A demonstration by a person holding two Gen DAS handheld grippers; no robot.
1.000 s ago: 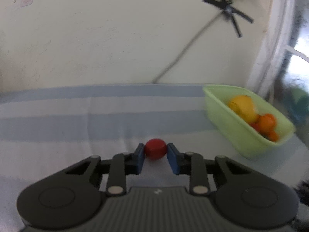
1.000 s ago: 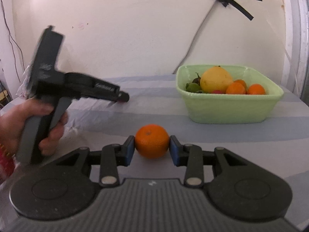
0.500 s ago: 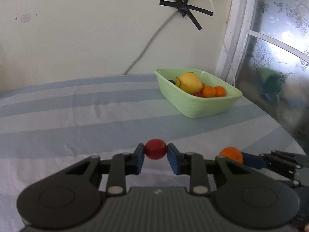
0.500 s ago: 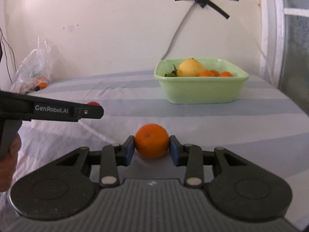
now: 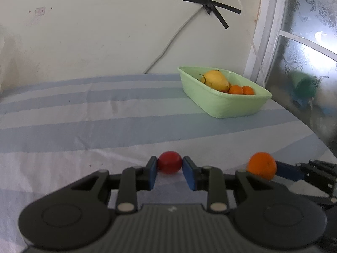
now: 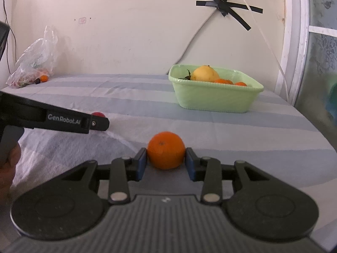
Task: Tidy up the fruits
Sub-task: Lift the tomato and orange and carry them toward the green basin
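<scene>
Your left gripper (image 5: 169,168), clamping the red fruit (image 5: 169,162), is swinging to face the green tub (image 5: 223,103) at one o'clock, your right gripper (image 6: 166,161) gripping the orange (image 6: 166,150) alongside, both delivering.

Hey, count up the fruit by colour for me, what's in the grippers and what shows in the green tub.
Orange: 3, the orange in the right gripper and two small oranges in the green tub
Red: 1, the red fruit in the left gripper
Yellow: 1, the yellow fruit in the tub
Total: 5; other pieces in the tub are mostly hidden.
</scene>
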